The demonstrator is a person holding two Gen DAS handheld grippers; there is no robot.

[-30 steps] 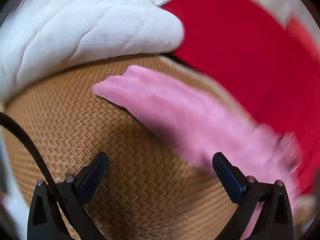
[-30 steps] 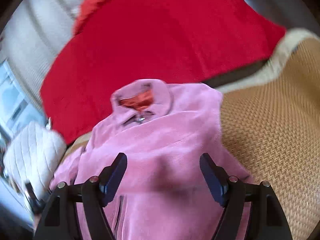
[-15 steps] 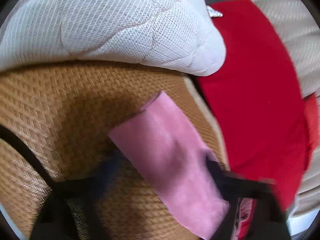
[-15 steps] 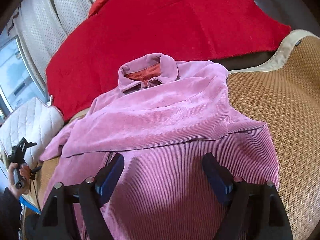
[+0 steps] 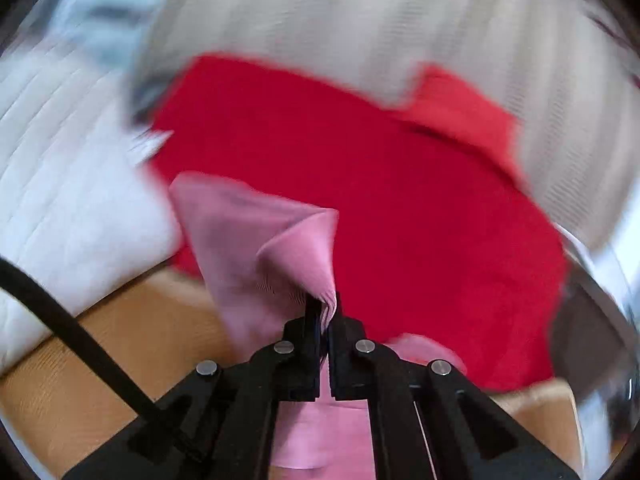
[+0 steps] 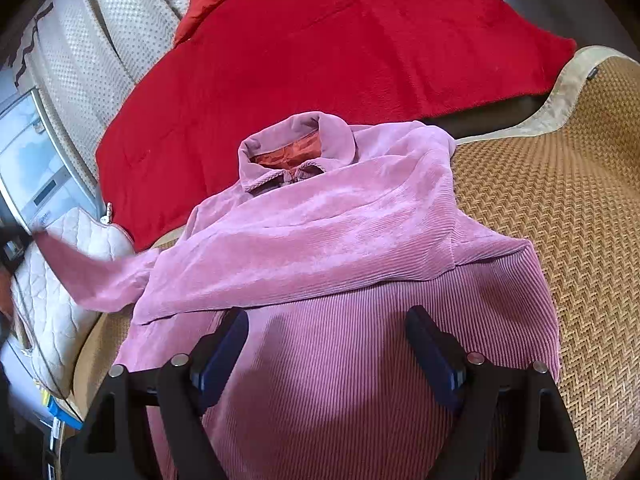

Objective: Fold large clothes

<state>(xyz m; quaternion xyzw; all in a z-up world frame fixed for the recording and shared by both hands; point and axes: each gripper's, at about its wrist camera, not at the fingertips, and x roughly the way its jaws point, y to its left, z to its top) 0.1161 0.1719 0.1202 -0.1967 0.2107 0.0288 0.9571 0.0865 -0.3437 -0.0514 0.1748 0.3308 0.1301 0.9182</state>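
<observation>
A pink corduroy jacket [image 6: 344, 320] lies face up on a woven mat [image 6: 560, 208], collar [image 6: 296, 148] at the far end. One sleeve is folded across its chest. My right gripper [image 6: 326, 344] is open and hovers just above the jacket's lower body. My left gripper [image 5: 322, 308] is shut on the cuff of the other pink sleeve [image 5: 260, 240] and holds it lifted off the mat. That sleeve also shows in the right wrist view [image 6: 92, 272], stretched out to the left.
A red blanket [image 6: 320, 48] lies beyond the jacket's collar. A white quilted cushion [image 6: 60, 280] sits at the mat's left edge. A cream padded backrest [image 6: 100, 32] rises behind the blanket.
My left gripper closed on the sleeve cuff and raised it off the mat. The right gripper stayed open and drew slightly closer over the jacket's body.
</observation>
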